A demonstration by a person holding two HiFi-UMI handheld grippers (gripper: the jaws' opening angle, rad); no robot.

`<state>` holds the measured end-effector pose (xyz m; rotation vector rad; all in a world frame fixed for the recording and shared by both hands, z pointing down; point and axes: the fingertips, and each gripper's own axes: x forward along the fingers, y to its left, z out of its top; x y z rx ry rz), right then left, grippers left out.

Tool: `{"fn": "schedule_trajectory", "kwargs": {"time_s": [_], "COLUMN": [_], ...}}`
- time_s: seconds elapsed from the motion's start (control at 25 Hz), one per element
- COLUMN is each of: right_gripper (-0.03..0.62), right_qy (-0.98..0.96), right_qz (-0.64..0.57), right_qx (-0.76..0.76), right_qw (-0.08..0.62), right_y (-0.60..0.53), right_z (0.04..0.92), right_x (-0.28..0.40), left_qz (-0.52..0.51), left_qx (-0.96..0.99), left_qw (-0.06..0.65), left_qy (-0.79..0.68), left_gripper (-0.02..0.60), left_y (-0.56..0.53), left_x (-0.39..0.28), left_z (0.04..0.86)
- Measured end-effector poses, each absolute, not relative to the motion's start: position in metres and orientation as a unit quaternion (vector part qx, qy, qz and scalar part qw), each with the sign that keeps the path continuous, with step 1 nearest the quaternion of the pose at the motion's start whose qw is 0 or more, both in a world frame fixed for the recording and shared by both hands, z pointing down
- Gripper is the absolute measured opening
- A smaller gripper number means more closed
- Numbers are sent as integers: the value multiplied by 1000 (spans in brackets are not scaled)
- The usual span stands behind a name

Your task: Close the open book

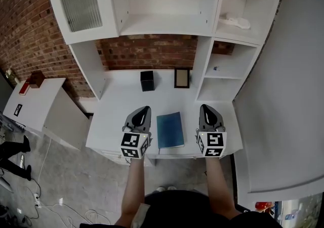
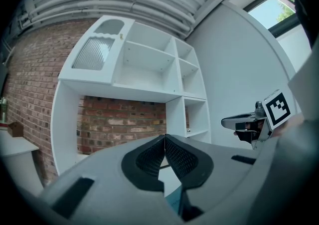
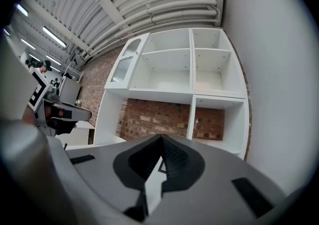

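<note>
A blue book (image 1: pixel 169 129) lies closed and flat near the front edge of the white desk (image 1: pixel 126 101). My left gripper (image 1: pixel 144 109) hovers just left of the book, and my right gripper (image 1: pixel 207 108) hovers just right of it; neither touches it. Both point level toward the shelf unit. In the left gripper view the jaws of my left gripper (image 2: pixel 164 139) meet at their tips with nothing between them. The right gripper view shows my right gripper (image 3: pixel 160 140) likewise shut and empty. A sliver of the blue book (image 2: pixel 175 200) shows below the left jaws.
At the back of the desk stand a small black box (image 1: pixel 147 80) and a dark picture frame (image 1: pixel 181 78), before a brick wall. A white shelf unit (image 1: pixel 167 22) rises above, with a white object (image 1: pixel 237 21) in a right cubby. A low white cabinet (image 1: pixel 35 103) sits left.
</note>
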<state>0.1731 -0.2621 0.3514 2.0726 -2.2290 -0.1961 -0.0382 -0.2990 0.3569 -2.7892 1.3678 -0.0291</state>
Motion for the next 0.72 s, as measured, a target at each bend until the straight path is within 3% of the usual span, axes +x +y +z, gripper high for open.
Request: {"fn": "schedule_trajectory", "kwargs": {"time_s": [0.72], "right_gripper": [-2], "right_qy": [-729], "right_qz": [-48], "right_qx": [680], "right_qw": [54], "right_y": [-264], "right_z": [363], "right_x": [172], "left_qz": [-14], "left_qx": [-898], "left_qw": [11], "left_qy": [439], "left_gripper": [11], "left_y": [-302], "left_x": [-38], "left_z": [364]}}
